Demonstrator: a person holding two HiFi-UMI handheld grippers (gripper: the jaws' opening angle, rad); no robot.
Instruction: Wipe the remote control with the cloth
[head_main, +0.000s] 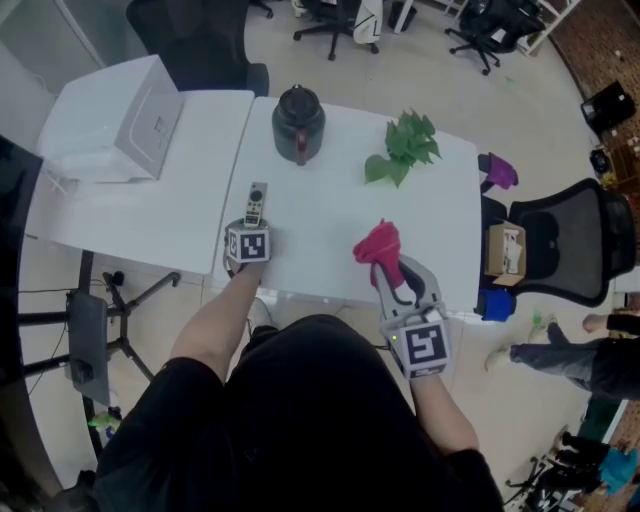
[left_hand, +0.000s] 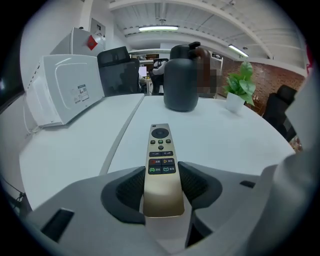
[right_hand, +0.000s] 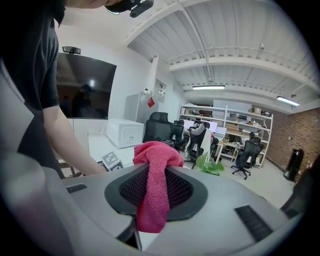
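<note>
Your left tool (head_main: 251, 228) clamped on the remote control's (head_main: 256, 204) near end, remote pointing away over the white bench (head_main: 330, 215) (dark jug (head_main: 298, 122) beyond it), your right tool (head_main: 388, 268) pinching the pink cloth (head_main: 378, 243) near the bench's front edge.

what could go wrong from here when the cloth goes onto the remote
1. The left gripper holds the slim gold remote control only by its near end, so wiping pressure on the far end may pivot it or slip it out.
2. The pink terry cloth is a narrow bunch in the right gripper, so the hard jaws may scrape the buttons.
</note>
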